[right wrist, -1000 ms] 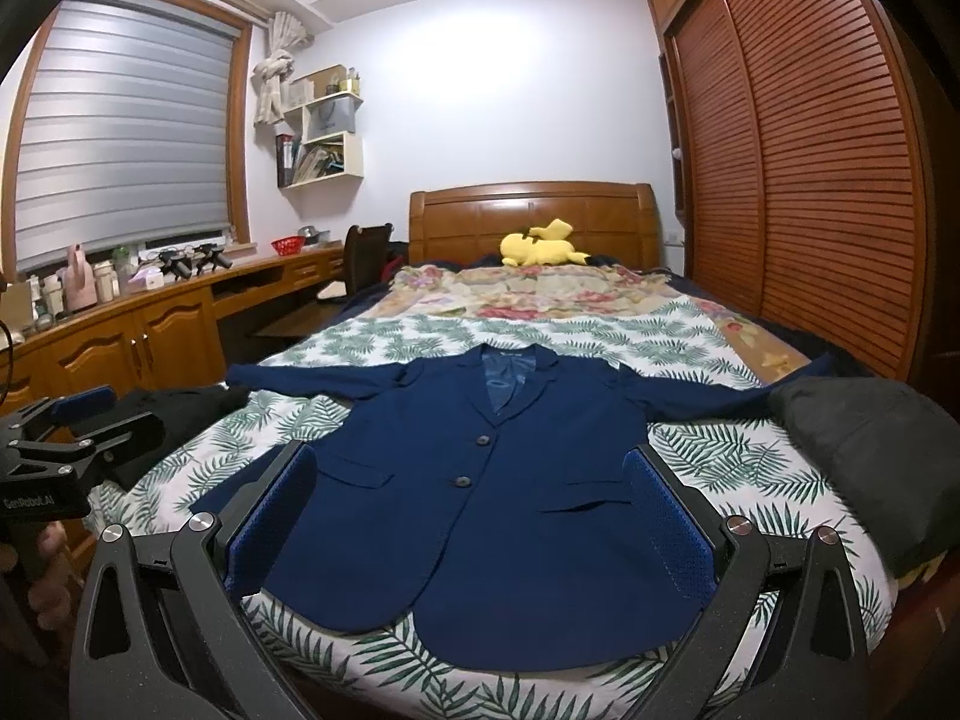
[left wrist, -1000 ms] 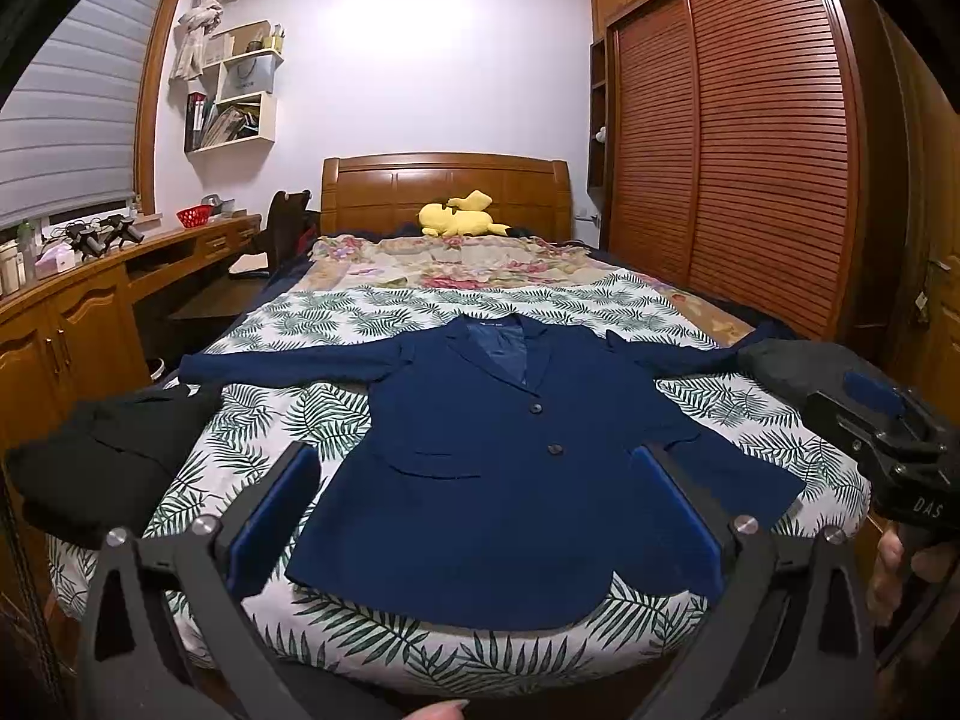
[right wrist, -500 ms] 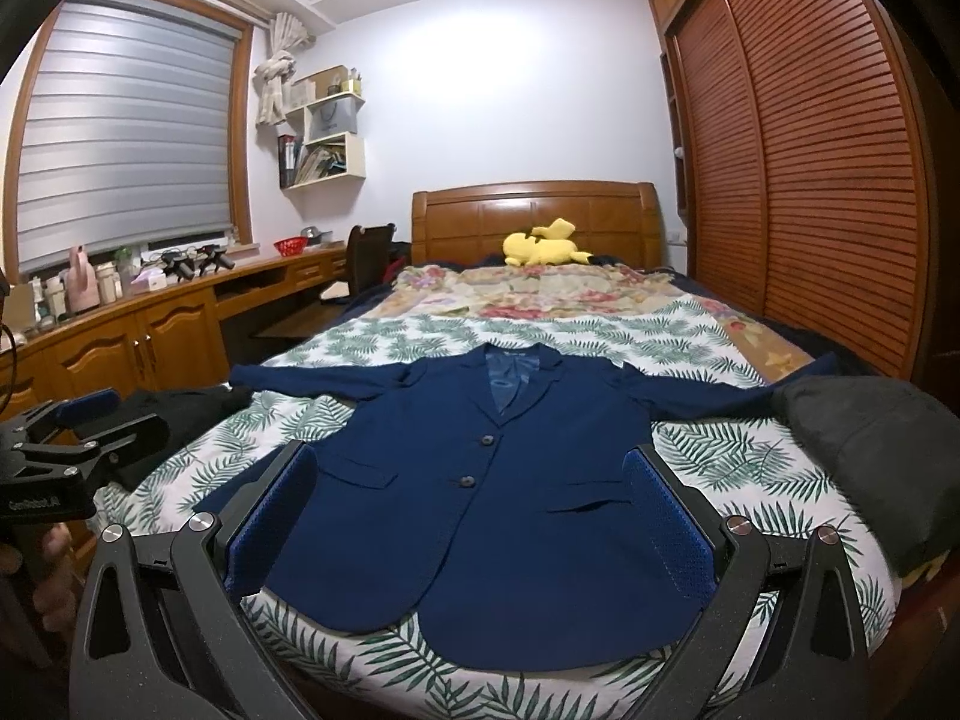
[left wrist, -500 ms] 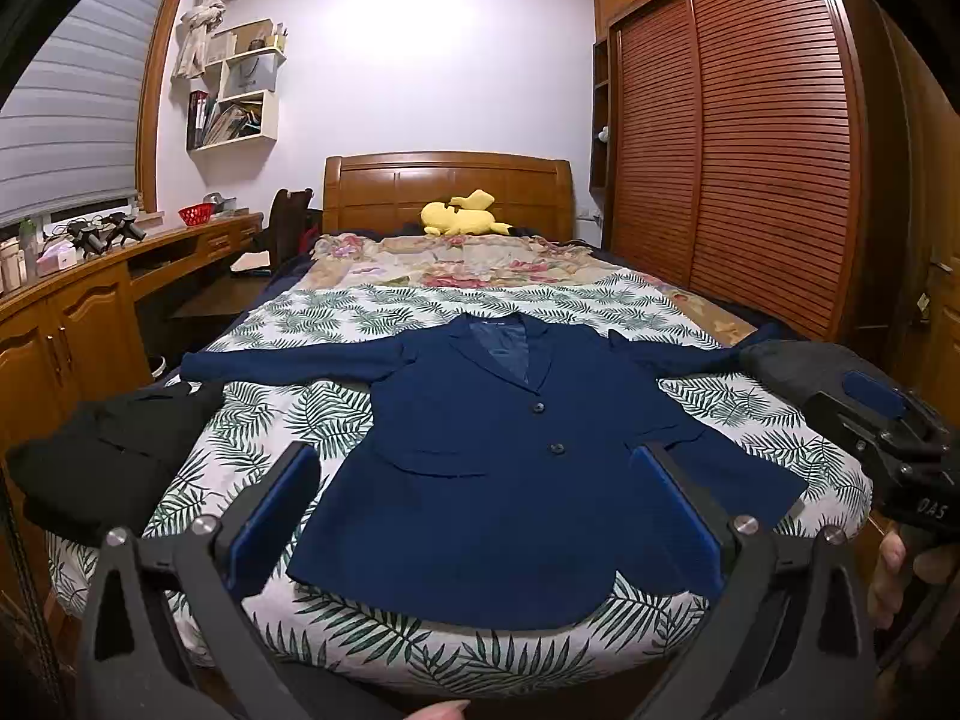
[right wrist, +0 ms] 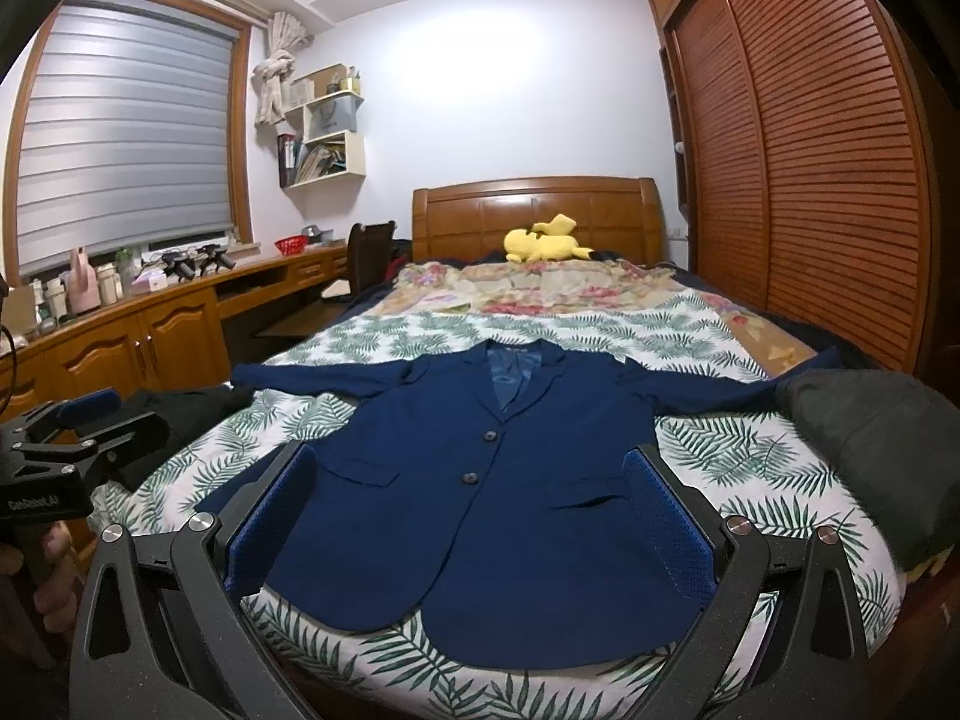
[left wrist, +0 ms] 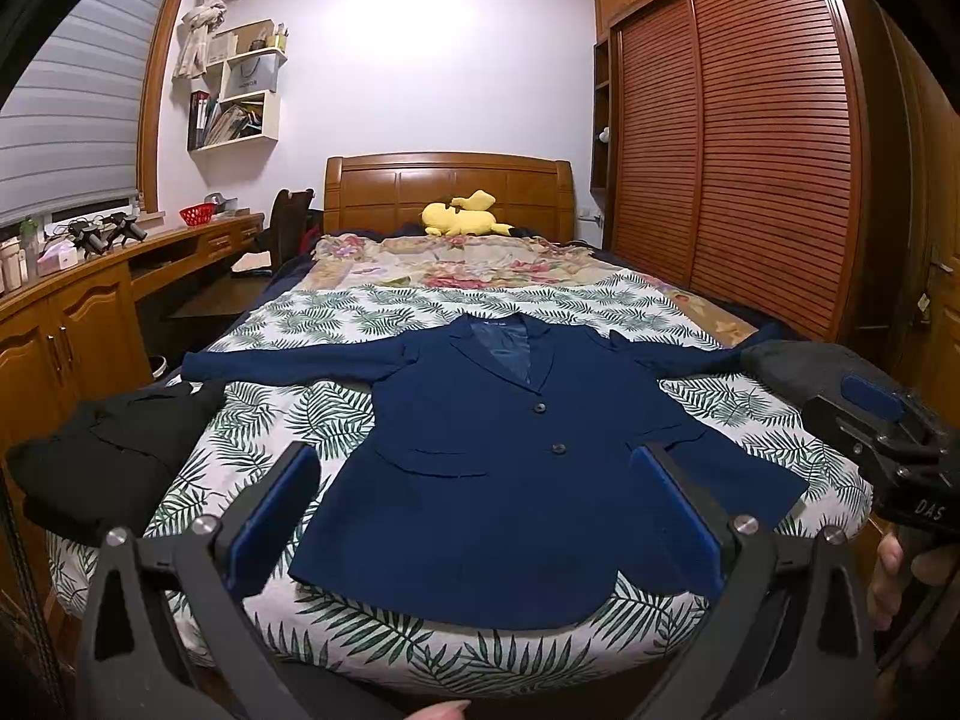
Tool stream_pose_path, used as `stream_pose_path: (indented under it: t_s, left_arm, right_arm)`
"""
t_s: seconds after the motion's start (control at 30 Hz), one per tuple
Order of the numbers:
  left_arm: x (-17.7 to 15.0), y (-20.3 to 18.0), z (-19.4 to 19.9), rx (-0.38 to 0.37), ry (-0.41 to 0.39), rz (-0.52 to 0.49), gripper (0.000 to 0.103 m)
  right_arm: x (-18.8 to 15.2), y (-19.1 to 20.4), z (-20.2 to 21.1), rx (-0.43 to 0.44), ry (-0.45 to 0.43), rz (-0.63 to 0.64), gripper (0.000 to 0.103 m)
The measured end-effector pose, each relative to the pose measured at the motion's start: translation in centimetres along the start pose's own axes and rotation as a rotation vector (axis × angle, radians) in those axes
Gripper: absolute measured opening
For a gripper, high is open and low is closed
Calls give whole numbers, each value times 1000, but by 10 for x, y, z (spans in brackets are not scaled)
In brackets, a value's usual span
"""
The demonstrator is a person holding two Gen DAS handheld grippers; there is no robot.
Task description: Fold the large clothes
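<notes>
1. Comparing with a second ago: almost nothing altered; both views sit a shade nearer, blazer [left wrist: 510, 468] unmoved on the leaf-print bedspread [left wrist: 336, 414].
2. Lying flat, front up and buttoned near the foot of the bed, collar toward the headboard [left wrist: 447, 192], sleeves spread to either side.
3. Left gripper [left wrist: 474, 516] held short of the hem, fingers wide apart, nothing between them.
4. Right gripper [right wrist: 471, 519] likewise: fingers spread, empty, clear of the cloth.
5. Black garment [left wrist: 114, 462] at the left edge of the bed, dark grey one [right wrist: 870, 444] at the right; far sleeve end possibly tucked beneath the latter, view too distorted to confirm.
6. Judged: folding not begun; slight advance suggests approach to a first grasp, probably at hem or sleeve.
</notes>
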State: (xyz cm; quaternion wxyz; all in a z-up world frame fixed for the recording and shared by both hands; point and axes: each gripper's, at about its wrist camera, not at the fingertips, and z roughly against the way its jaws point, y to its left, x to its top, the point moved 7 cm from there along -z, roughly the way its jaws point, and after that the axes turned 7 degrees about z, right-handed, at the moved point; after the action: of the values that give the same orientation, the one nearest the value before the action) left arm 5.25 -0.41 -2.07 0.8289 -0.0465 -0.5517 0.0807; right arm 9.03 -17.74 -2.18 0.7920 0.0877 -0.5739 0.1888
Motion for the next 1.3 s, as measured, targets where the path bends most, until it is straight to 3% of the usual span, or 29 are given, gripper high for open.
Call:
stream_pose_path:
  t_s: [0.83, 1.3]
  left_arm:
    - [-1, -2, 3, -9, -11, -4, 103]
    - [-26, 23, -43, 12, 94, 2, 103]
  right_arm:
    - [1, 2, 0, 4, 6, -5, 103]
    - [-17, 24, -43, 80, 75, 22, 103]
